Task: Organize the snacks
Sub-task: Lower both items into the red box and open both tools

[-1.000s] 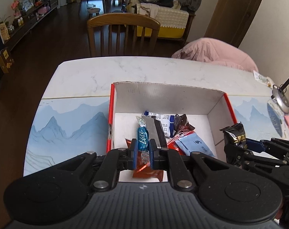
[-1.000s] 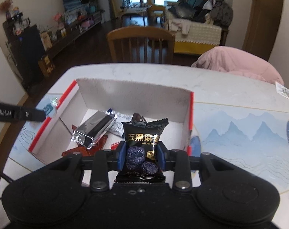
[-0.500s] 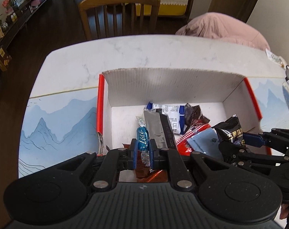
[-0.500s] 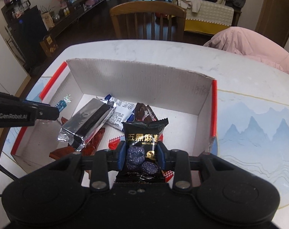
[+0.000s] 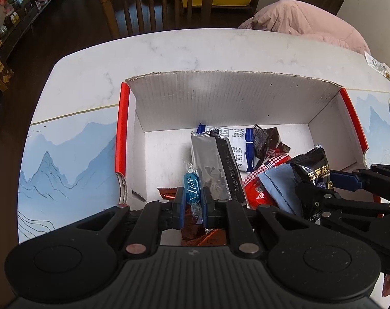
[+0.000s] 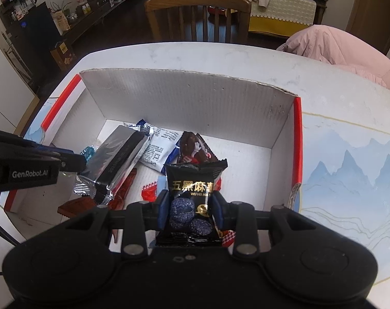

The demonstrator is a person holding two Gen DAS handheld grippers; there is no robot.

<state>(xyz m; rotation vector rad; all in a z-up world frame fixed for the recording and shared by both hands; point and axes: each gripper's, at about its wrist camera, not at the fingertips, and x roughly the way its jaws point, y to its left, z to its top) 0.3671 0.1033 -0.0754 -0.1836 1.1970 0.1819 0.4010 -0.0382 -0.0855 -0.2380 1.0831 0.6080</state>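
A: How far along are the snacks?
B: Several already lie in the box point(image 5: 246, 97). The left gripper point(image 5: 192, 200) fingers pinch a blue candy point(image 5: 192, 186); the right gripper point(image 6: 189, 213) fingers clamp a black packet point(image 6: 192, 188). Both hang over the box, unreleased.
A: So what's left?
B: Dropping both.

I see a white marble table point(image 5: 184, 51) with a blue mountain-print mat point(image 5: 66, 159) laid across it. At the far side stands a wooden chair point(image 6: 197, 13), and beside it a pink padded garment point(image 6: 344, 49) is heaped at the table's edge. Farther back sits a sofa with a yellow cover point(image 6: 280, 13), and a dark low cabinet point(image 6: 74, 13) lines the left wall.
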